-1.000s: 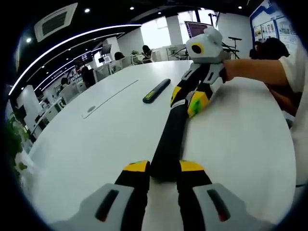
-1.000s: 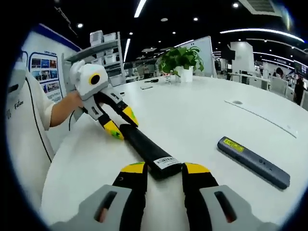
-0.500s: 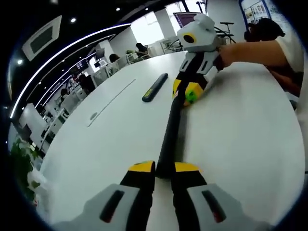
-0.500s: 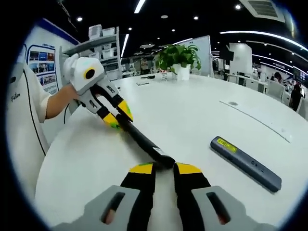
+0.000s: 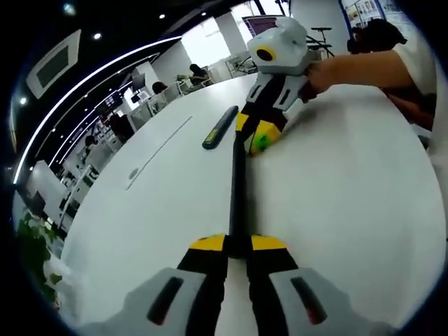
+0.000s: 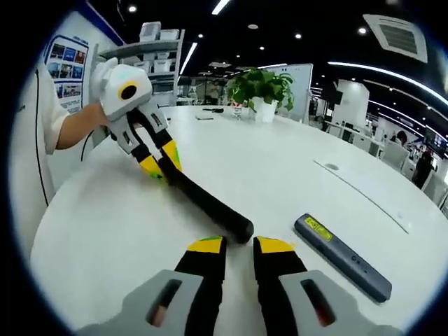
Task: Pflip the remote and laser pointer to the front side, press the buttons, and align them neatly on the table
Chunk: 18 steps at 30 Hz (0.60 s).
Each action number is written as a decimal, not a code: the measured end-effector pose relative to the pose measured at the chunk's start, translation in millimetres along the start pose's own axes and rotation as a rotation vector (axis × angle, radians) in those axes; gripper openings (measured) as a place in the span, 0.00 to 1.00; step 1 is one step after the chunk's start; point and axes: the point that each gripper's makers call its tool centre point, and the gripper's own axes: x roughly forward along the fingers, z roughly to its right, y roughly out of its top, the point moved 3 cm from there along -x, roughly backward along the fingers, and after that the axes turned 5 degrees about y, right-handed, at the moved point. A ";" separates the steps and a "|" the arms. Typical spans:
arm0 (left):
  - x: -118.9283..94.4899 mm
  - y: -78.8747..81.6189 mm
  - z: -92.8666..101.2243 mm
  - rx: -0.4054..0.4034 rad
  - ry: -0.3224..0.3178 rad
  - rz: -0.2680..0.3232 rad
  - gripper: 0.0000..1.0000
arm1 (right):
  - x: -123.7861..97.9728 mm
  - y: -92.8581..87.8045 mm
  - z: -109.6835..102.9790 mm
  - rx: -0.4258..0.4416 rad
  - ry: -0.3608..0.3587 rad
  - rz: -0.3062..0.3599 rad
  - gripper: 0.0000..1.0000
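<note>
A long black remote (image 5: 237, 189) is held off the white table (image 5: 350, 210) between both grippers, turned onto its narrow edge. My left gripper (image 5: 236, 244) is shut on its near end. My right gripper (image 5: 253, 134) comes in from the upper right, shut on the far end. In the right gripper view the remote (image 6: 203, 199) runs from my right gripper (image 6: 240, 245), which pinches its very tip, up to the left gripper (image 6: 159, 162). The dark grey laser pointer (image 6: 341, 257) with a yellow label lies flat on the table to the right; it also shows as the laser pointer (image 5: 220, 127) left of the remote.
A person's arm (image 5: 364, 68) holds the right gripper, and a sleeve (image 6: 38, 133) shows at the left table edge. A potted plant (image 6: 262, 87) stands at the table's far end. A round cable port and a seam (image 6: 353, 183) mark the tabletop.
The remote has been rolled about its long axis, from flat to edge-on, with both grippers still on its ends. Both views have shifted with the hands. The laser pointer stayed put.
</note>
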 end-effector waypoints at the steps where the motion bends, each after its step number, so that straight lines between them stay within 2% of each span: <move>1: -0.5 1.0 1.5 0.008 -0.002 0.002 0.13 | 1.3 0.8 2.1 -0.003 -0.006 0.003 0.21; 6: -2.1 5.2 6.5 0.016 -0.009 0.010 0.13 | 5.6 0.9 5.2 -0.073 -0.002 0.011 0.16; 14: -2.0 6.8 6.8 0.030 0.002 0.004 0.13 | 1.9 0.9 2.4 -0.049 0.017 0.016 0.13; 16: -2.1 5.6 4.7 -0.016 0.025 -0.025 0.13 | 0.9 1.8 0.7 -0.040 0.014 0.017 0.13; 18: -1.3 5.4 3.0 -0.013 0.023 -0.023 0.13 | 0.2 1.3 -0.2 -0.043 0.007 0.013 0.13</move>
